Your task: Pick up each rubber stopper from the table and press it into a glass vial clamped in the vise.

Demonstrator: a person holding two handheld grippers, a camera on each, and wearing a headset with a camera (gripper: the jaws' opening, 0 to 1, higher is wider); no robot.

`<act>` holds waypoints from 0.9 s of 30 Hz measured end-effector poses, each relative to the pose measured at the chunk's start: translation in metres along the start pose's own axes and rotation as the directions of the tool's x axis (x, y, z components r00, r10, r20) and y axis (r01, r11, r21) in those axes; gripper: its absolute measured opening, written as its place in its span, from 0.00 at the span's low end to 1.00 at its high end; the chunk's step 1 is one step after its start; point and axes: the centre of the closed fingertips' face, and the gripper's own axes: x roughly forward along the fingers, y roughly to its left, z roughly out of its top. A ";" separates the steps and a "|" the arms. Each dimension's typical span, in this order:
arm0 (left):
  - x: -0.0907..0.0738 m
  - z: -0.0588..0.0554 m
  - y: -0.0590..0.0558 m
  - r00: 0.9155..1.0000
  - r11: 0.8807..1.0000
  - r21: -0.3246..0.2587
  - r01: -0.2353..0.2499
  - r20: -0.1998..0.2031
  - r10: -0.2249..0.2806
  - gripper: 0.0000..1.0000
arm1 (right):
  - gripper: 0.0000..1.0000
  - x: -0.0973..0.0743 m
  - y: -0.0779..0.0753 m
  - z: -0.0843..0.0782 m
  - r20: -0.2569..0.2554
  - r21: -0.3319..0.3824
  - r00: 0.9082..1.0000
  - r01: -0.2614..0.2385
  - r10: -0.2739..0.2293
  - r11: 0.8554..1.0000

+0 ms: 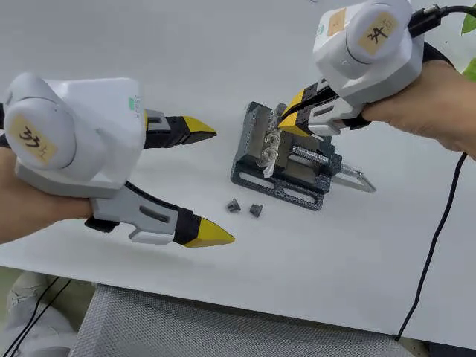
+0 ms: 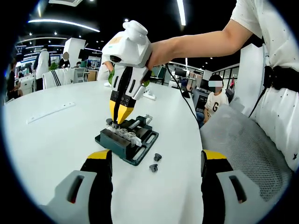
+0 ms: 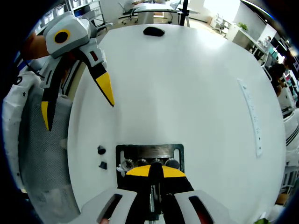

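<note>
A dark vise [image 1: 286,178] [image 2: 122,145] [image 3: 174,151] stands mid-table and clamps a row of glass vials [image 1: 269,145] [image 2: 127,134] [image 3: 133,164]. My right gripper [image 1: 288,123] [image 2: 120,117] [image 3: 155,171] points down onto the vials. Its jaws are shut, with a small dark stopper pinched between the yellow tips. Two grey rubber stoppers [image 1: 233,205] [image 1: 256,210] [image 2: 157,157] [image 3: 101,150] lie loose on the table just in front of the vise. My left gripper [image 1: 207,184] [image 2: 156,158] [image 3: 79,113] hovers open to the left of the stoppers, holding nothing.
The white table's near edge [image 1: 223,294] runs above a grey mesh chair [image 1: 223,331]. A black cable [image 1: 439,245] trails off the right side. A black mouse-like object [image 3: 153,31] and a white strip [image 3: 252,116] lie far across the table. People sit in the background.
</note>
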 end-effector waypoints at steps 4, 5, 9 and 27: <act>0.000 -0.002 0.000 1.000 1.000 0.003 0.000 -0.004 0.000 0.78 | 0.03 0.000 0.001 0.000 -0.007 -0.004 1.000 -0.003 0.003 1.000; 0.000 -0.002 0.000 1.000 1.000 0.000 -0.001 -0.005 0.001 0.78 | 0.03 0.000 0.001 0.000 -0.010 -0.010 1.000 -0.002 0.002 1.000; -0.001 -0.004 0.002 1.000 1.000 0.003 -0.005 -0.007 0.005 0.80 | 0.03 -0.001 0.002 0.000 -0.011 -0.010 1.000 -0.003 0.003 1.000; -0.003 -0.006 0.007 0.999 1.000 0.025 -0.013 -0.052 0.014 0.81 | 0.03 0.000 -0.002 -0.002 -0.020 0.010 1.000 -0.012 0.012 1.000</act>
